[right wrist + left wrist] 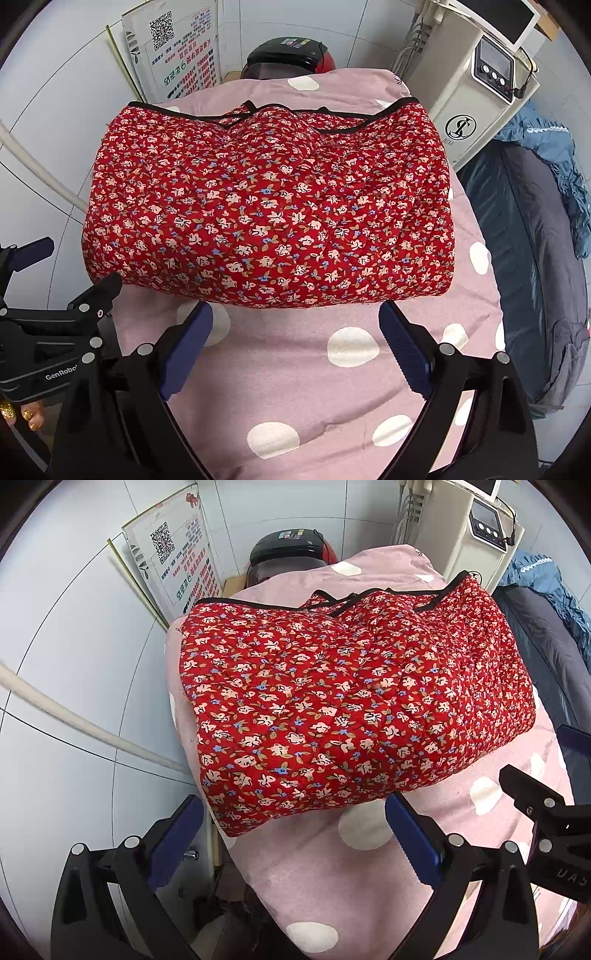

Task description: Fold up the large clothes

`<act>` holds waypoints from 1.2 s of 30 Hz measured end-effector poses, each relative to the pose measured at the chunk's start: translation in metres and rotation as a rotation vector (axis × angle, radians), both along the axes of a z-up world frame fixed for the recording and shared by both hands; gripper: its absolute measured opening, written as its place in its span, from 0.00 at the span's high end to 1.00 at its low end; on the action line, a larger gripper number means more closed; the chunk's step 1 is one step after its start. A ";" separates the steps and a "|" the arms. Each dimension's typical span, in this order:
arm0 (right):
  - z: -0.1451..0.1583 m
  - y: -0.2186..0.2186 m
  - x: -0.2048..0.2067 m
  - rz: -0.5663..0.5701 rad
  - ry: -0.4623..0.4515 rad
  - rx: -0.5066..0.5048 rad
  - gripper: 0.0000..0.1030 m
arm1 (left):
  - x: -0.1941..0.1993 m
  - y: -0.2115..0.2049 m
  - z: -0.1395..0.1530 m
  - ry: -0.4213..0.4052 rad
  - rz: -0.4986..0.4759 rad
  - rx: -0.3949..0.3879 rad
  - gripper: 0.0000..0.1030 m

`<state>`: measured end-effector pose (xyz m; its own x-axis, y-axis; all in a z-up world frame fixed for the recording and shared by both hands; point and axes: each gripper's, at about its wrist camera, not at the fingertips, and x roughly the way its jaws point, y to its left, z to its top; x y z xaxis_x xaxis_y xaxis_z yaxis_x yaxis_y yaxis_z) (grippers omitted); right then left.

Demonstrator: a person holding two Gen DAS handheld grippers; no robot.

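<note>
Across the bed (295, 387) lies the folded garment (266, 206) crosswise; both tongs (291, 834) (295, 343) gape empty.

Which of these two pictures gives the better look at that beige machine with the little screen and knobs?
The right wrist view: the machine shows its screen, three knobs and a round logo on its side. The left wrist view shows the screen and knobs too, but smaller, and its lower body is hidden behind the red floral garment.
</note>
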<state>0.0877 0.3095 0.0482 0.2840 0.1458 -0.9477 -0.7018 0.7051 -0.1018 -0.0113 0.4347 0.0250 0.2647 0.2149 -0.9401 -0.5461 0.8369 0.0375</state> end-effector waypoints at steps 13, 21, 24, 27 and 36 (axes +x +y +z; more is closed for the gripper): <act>-0.002 -0.001 0.000 -0.002 0.004 -0.002 0.12 | 0.002 -0.002 0.001 -0.003 0.004 0.018 0.06; -0.001 0.001 -0.002 0.002 0.011 0.009 0.12 | 0.001 0.001 0.000 0.007 0.013 0.042 0.06; -0.002 0.002 -0.003 0.005 0.010 0.004 0.12 | 0.001 0.001 0.000 0.014 0.017 0.067 0.06; -0.003 0.002 -0.003 0.003 0.013 0.002 0.12 | 0.002 0.002 0.000 0.018 0.026 0.083 0.06; -0.002 0.001 -0.003 0.000 0.006 0.004 0.12 | 0.000 0.004 -0.001 0.014 0.038 0.075 0.06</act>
<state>0.0848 0.3108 0.0465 0.2784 0.1499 -0.9487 -0.7022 0.7056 -0.0946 -0.0110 0.4386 0.0241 0.2419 0.2946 -0.9245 -0.5767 0.8099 0.1072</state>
